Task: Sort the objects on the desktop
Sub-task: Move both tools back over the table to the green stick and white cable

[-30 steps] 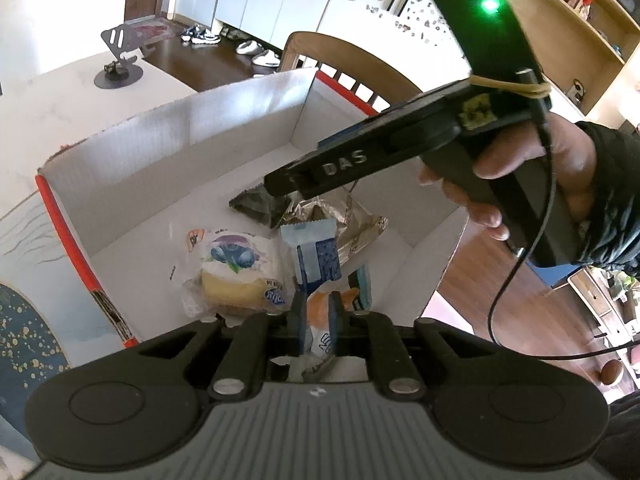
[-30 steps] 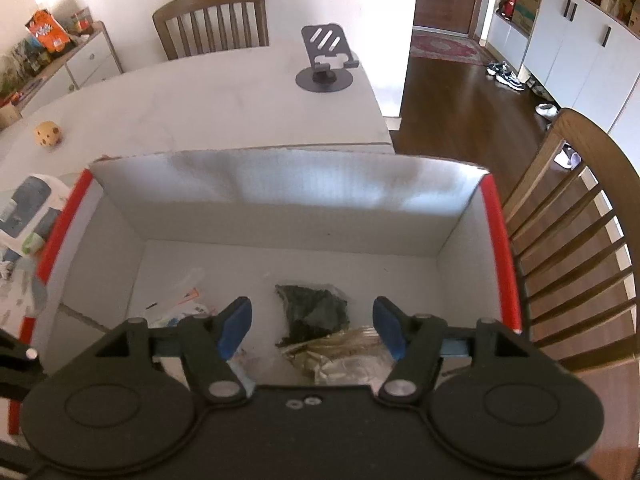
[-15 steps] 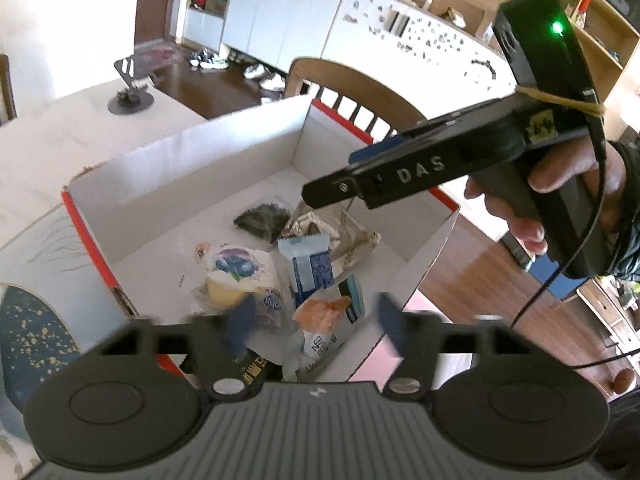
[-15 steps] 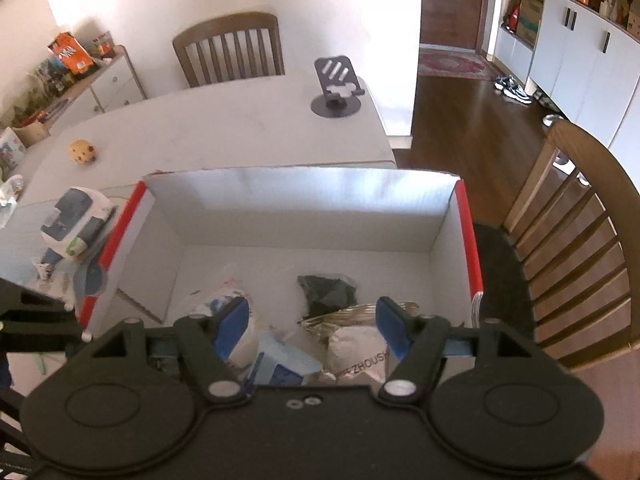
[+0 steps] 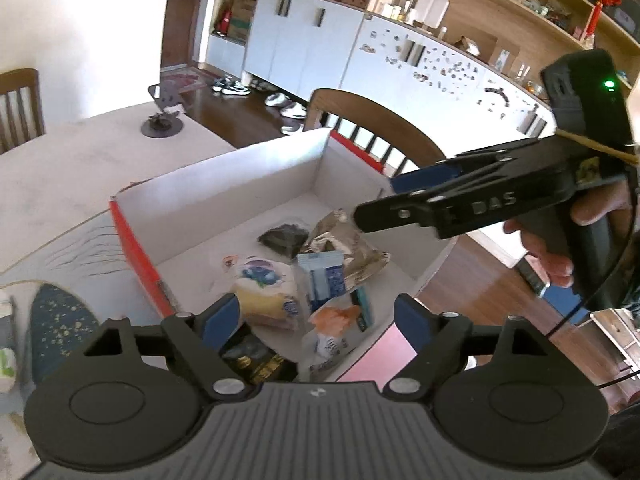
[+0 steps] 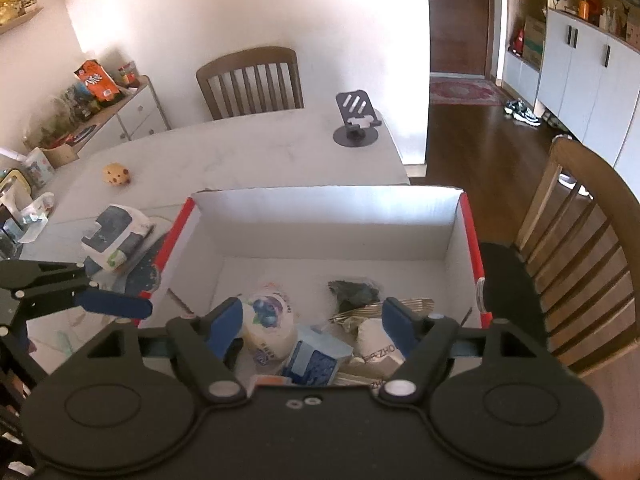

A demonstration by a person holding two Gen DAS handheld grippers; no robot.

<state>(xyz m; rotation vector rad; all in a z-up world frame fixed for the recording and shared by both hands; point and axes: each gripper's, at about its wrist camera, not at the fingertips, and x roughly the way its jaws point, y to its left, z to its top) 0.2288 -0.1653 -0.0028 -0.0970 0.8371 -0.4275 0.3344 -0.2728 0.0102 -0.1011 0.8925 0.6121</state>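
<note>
Left wrist view is showing the white cardboard box [image 5: 224, 184] lying ahead of the left gripper [image 5: 316, 316], whose fingers are standing wide apart and empty over the snack packets [image 5: 320, 276] inside it, while the right gripper [image 6: 312, 324] is likewise gaping wide above them

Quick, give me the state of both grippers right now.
Left gripper: open, holding nothing, above the snack packets in the box.
Right gripper: open, holding nothing, also over the box.
</note>
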